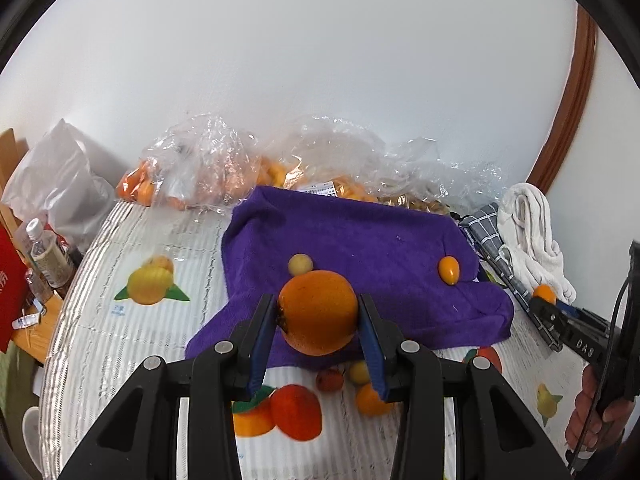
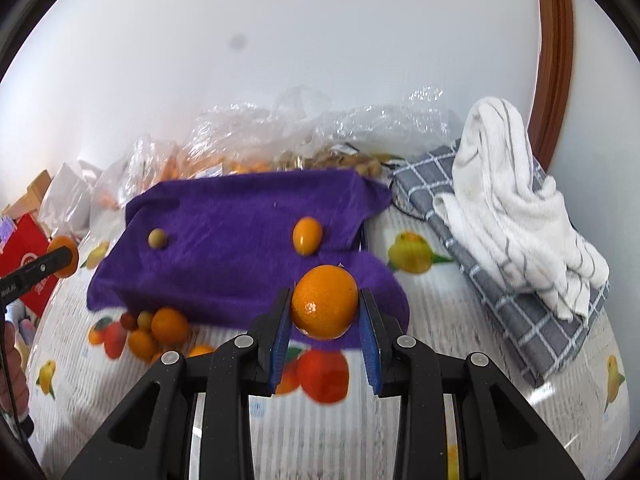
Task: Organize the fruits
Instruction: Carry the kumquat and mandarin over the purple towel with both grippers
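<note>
right gripper holds an orange above the purple cloth

the right gripper (image 2: 325, 312) clamps an orange (image 2: 324, 302) between its blue pads (image 2: 280, 344). ahead of it lies a purple towel (image 2: 240, 216) bearing a kumquat (image 2: 307, 235) ahead and a small greenish fruit (image 2: 157, 238) ahead-left. loose fruits (image 2: 160, 330) cluster to its left; the left gripper (image 2: 60, 260) holds another orange far left.

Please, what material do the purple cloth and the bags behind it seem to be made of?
The purple cloth looks like soft terry or microfibre towel: matte, fuzzy pile, limp folds. The bags look like thin clear plastic film: glossy, crinkled, with orange fruit showing through.
</note>
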Action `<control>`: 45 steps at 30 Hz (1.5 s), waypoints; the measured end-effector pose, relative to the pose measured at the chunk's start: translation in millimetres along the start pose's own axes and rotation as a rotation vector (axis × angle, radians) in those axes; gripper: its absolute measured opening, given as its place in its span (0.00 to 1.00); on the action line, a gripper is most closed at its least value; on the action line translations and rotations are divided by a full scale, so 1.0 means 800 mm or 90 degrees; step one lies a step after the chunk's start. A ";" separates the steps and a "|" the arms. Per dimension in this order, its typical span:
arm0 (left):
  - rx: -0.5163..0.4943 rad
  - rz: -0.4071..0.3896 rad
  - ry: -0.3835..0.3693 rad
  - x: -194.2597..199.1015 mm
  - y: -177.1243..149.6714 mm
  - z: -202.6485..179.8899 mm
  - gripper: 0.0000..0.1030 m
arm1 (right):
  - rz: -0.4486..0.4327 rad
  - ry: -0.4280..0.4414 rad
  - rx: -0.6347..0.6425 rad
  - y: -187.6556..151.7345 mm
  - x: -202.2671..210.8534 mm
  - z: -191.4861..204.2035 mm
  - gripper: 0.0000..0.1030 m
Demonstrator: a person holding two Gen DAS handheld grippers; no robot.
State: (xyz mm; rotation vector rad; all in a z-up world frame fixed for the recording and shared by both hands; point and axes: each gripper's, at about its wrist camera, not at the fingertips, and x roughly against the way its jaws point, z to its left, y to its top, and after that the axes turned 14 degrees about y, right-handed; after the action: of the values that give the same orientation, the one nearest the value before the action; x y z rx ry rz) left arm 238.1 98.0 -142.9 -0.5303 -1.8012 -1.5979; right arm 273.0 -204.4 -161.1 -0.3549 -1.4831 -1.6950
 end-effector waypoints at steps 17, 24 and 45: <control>-0.029 -0.015 -0.026 -0.065 -0.013 -0.023 0.37 | -0.009 0.026 -0.014 -0.001 -0.074 -0.021 0.31; -0.025 -0.005 -0.004 -0.081 -0.018 -0.020 0.37 | -0.002 0.004 0.033 -0.009 -0.084 -0.014 0.31; -0.023 0.030 0.017 -0.102 -0.022 -0.016 0.37 | 0.017 0.001 0.030 -0.017 -0.098 -0.019 0.31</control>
State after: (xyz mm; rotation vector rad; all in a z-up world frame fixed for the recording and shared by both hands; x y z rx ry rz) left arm 286.0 93.0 -212.4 -0.5616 -1.7305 -1.6016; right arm 315.8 -188.1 -227.9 -0.3475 -1.5078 -1.6361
